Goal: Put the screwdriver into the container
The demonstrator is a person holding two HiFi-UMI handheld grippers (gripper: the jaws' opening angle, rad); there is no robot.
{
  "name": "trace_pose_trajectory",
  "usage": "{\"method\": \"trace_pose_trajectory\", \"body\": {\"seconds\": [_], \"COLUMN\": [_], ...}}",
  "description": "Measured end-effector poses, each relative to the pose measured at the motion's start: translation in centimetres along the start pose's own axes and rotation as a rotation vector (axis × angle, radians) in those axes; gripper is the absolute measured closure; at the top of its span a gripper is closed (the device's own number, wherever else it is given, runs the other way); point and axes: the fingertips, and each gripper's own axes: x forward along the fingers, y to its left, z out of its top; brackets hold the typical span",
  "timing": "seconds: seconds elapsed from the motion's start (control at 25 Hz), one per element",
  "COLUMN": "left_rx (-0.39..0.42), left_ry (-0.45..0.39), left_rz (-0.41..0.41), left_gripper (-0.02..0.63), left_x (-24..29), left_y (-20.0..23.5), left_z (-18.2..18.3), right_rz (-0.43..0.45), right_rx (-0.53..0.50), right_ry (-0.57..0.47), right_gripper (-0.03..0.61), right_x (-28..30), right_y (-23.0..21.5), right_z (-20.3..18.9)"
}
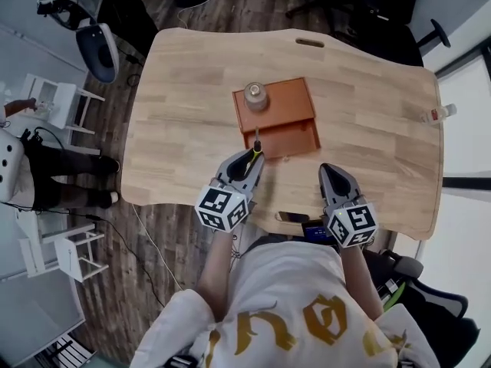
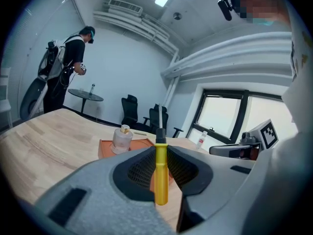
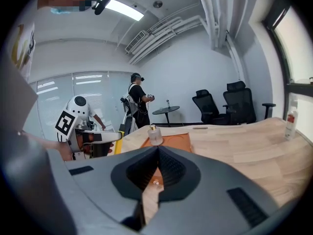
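Pale wooden counter (image 1: 368, 113) over dark plank floor (image 1: 146, 282). Left gripper (image 1: 249, 162) jaws clamp the yellow-handled screwdriver (image 1: 255, 146) beside the orange container (image 1: 280, 110). Right gripper (image 1: 331, 171) jaws are pressed together, empty.

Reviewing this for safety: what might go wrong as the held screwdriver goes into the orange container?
1. The left claw pinches the screwdriver by its yellow handle, only at the claw tips, so it may pivot or slip.
2. The small jar stands on the container just beyond the shaft tip; a forward sweep might knock it over.
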Motion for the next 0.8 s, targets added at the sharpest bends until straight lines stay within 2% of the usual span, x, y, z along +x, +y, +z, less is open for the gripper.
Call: {"method": "trace_pose_trajectory", "body": {"seconds": [0.24,0.8], "left_rx": [0.013,0.020], "left_ry": [-0.016,-0.020], "left_rz": [-0.023,0.011], "left_gripper": [0.540,0.540], "left_x": [1.9,3.1], "left_y": [-0.8,0.2], "left_z": [1.4,2.6], "right_rz": [0.003,-0.005], "right_rx": [-0.002,0.025], "right_ry": [-0.018,-0.012], "right_gripper": [0.568,0.568], "right_x": [0.6,2.1], "right_y": [-1.0,-3.7], "right_z": [0.9,1.2]}}
